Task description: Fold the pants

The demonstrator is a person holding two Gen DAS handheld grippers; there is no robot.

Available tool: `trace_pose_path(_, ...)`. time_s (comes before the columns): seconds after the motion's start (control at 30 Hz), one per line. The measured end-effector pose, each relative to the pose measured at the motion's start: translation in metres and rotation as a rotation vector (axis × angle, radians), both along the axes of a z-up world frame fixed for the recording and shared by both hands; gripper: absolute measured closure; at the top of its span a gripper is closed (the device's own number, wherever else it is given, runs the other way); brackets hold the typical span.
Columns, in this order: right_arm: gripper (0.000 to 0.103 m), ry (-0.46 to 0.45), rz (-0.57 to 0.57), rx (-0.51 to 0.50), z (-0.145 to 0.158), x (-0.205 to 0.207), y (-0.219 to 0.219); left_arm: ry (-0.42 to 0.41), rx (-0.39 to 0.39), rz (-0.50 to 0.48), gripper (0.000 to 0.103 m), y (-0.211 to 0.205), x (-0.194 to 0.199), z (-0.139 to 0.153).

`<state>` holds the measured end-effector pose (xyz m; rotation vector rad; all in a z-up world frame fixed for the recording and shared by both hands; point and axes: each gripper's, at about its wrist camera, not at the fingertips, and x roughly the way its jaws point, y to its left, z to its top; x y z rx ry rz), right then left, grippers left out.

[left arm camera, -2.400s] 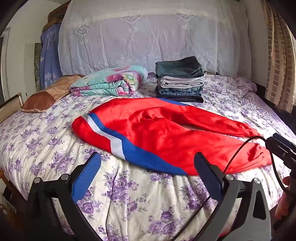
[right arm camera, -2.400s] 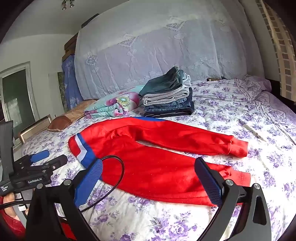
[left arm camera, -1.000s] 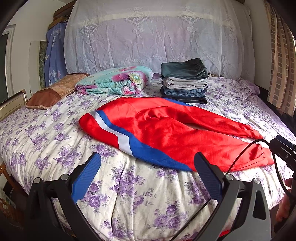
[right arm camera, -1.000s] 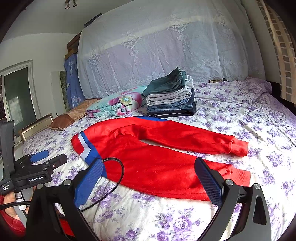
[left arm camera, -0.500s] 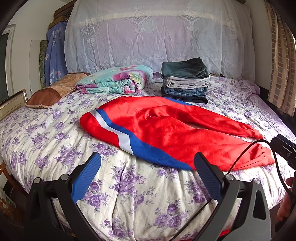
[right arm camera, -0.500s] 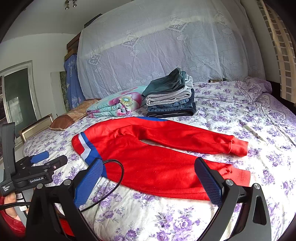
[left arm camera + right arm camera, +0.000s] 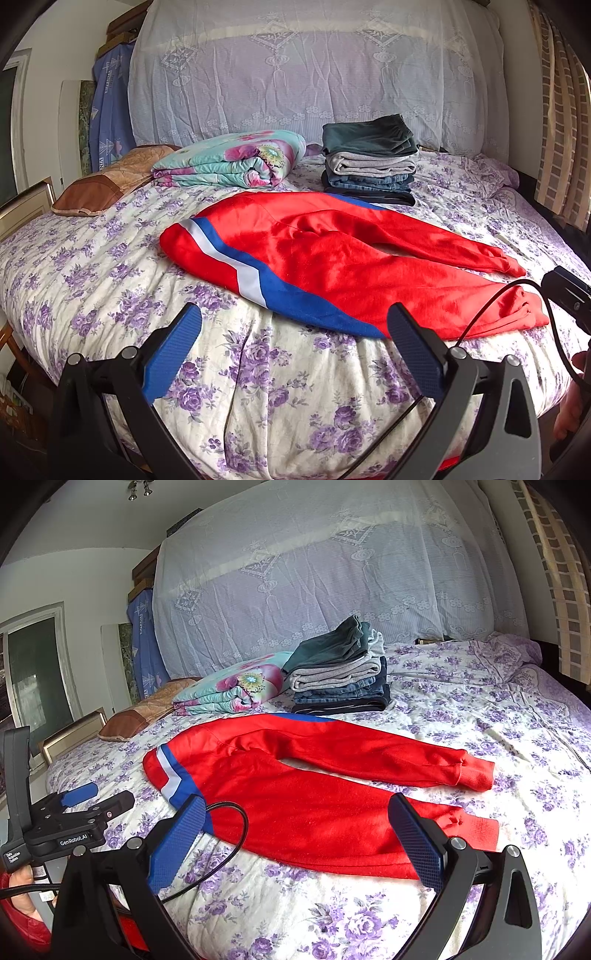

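While both grippers — left [image 7: 293, 345], right [image 7: 295, 829] — hover spread and empty, red pants [image 7: 314, 794] lie flat; legs splayed.

Pants [image 7: 332, 266] on bed [image 7: 92, 280]; folded stack [image 7: 369, 162] behind.

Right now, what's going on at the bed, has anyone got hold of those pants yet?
Not yet. A person holds a gripper in each hand at the near edge of the bed. The red pants lie spread flat, unfolded, waistband to the left, the two legs apart and running right. The left gripper and right gripper are both open and short of the fabric, holding nothing. Behind the pants sit a stack of folded clothes and a folded floral blanket.
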<state>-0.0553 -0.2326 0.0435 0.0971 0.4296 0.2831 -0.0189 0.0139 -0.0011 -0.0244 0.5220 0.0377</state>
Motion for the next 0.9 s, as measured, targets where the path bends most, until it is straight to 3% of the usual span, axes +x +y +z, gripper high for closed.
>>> trace_pose_path(0.7, 0.003, 0.016, -0.002, 0.001, -0.003, -0.004, 0.001, 0.032, -0.019, 0.004, 0.005, 0.007, 0.006, -0.011)
trace_pose_path(0.8, 0.003, 0.034, -0.003, -0.001, -0.008, 0.001, 0.000, 0.066, -0.081, -0.009, 0.005, 0.019, 0.013, -0.017)
trace_pose_path(0.9, 0.003, 0.065, 0.006, 0.005, -0.015, 0.005, -0.001, 0.116, -0.205, -0.020, 0.005, 0.044, 0.024, -0.027)
